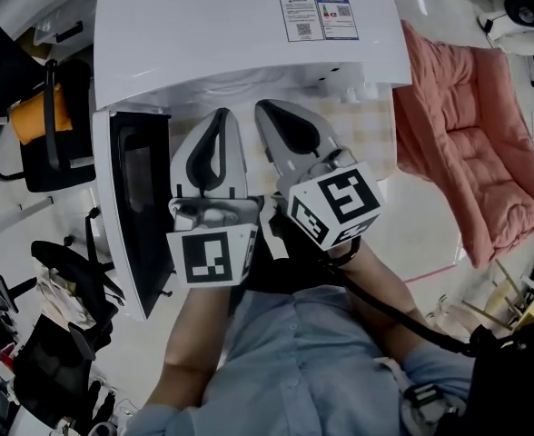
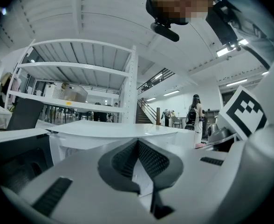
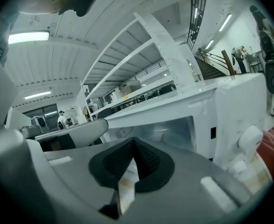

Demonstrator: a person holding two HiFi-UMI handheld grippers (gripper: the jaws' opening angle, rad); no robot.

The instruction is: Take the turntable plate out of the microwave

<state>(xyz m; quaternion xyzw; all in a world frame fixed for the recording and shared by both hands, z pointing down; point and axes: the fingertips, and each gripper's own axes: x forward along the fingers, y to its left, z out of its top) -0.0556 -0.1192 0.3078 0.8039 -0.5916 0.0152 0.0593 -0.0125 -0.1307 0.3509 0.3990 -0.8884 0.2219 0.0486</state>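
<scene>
Checked cloth [image 1: 371, 134] by white microwave [image 1: 240, 34], pink cushion [image 1: 471, 143] beside, shelving [image 2: 76, 71] beyond

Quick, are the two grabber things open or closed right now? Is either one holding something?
Left gripper: jaws closed, holding nothing.
Right gripper: jaws closed, holding nothing.

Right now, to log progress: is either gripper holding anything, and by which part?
Nothing is held: the left gripper and right gripper are both shut, empty.
</scene>
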